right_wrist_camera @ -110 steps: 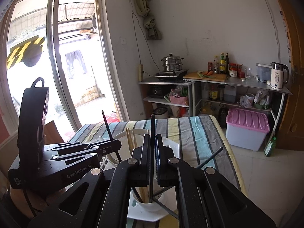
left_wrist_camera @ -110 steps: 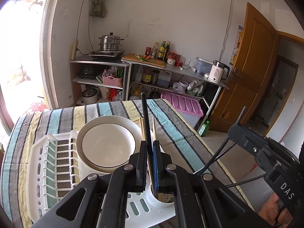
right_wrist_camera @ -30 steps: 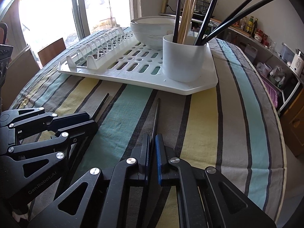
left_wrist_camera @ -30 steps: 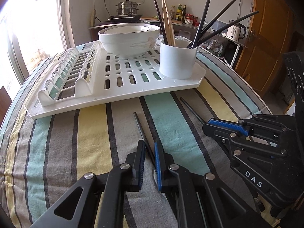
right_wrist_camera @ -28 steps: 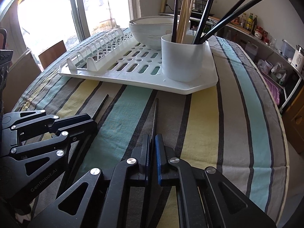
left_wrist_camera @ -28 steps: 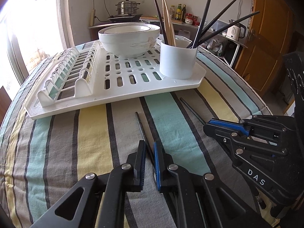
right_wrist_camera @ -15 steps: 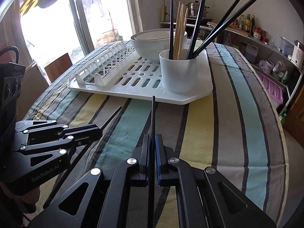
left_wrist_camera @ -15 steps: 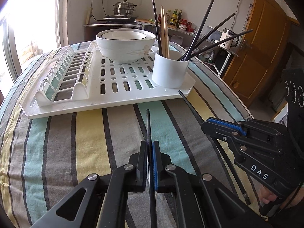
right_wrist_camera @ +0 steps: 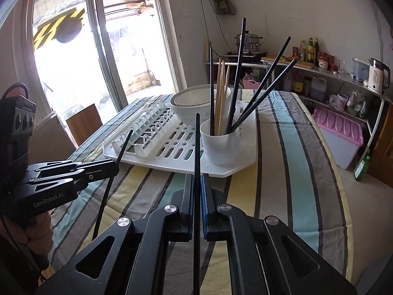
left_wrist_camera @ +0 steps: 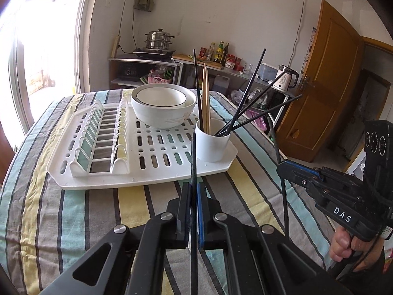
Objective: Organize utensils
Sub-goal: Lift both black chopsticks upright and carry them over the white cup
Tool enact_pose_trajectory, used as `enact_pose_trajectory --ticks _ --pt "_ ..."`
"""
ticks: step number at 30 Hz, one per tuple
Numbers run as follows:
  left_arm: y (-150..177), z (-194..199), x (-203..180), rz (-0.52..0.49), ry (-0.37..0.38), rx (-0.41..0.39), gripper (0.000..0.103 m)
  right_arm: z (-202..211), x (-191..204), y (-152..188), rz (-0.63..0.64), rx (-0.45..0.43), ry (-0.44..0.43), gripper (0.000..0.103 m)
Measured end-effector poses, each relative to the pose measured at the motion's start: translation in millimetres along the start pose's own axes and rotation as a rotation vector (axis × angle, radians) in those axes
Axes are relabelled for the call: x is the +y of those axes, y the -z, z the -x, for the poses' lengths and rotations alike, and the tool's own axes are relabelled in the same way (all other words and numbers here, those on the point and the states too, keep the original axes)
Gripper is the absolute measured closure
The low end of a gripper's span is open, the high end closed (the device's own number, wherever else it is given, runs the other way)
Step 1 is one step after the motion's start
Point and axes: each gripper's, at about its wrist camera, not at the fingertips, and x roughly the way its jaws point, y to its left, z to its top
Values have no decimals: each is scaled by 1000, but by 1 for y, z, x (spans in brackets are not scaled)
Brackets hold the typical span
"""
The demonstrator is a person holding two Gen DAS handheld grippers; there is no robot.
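L gripper (left_wrist_camera: 193, 191), bottom centre of the left wrist view, was clamped narrow on a black chopstick (left_wrist_camera: 193, 157); stick ran straight up the frame between the pads, tip reaching just in front of the white cup (left_wrist_camera: 212, 147). R gripper (right_wrist_camera: 197, 184), bottom centre of the right wrist view, was likewise pinched tight on a second black chopstick (right_wrist_camera: 197, 142), tip up near the cup rim in the pic. Both sticks were off the striped tablecloth (left_wrist_camera: 73, 209). Cup sat on the right corner of the white drying rack (left_wrist_camera: 147, 162), mid-frame, w/ several black and pale wooden chopsticks (left_wrist_camera: 205, 98) standing in it. White bowl (left_wrist_camera: 163, 108) was on the rack just behind the cup. In the left wrist view the R gripper showed at right edge, a hand (left_wrist_camera: 353, 248) on its grip, lower right.
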Motion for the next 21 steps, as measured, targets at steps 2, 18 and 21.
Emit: enact_pose_trajectory --ticks 2,18,21 --pt "-3 9 -1 -4 7 -20 99 8 0 -3 -3 -25 -3 98" --pt "-18 48 -3 -16 36 -115 99 44 -1 -13 -12 -135 -10 98" --pt "-20 51 -3 -17 35 -120 99 46 -2 -15 -12 -144 -7 98"
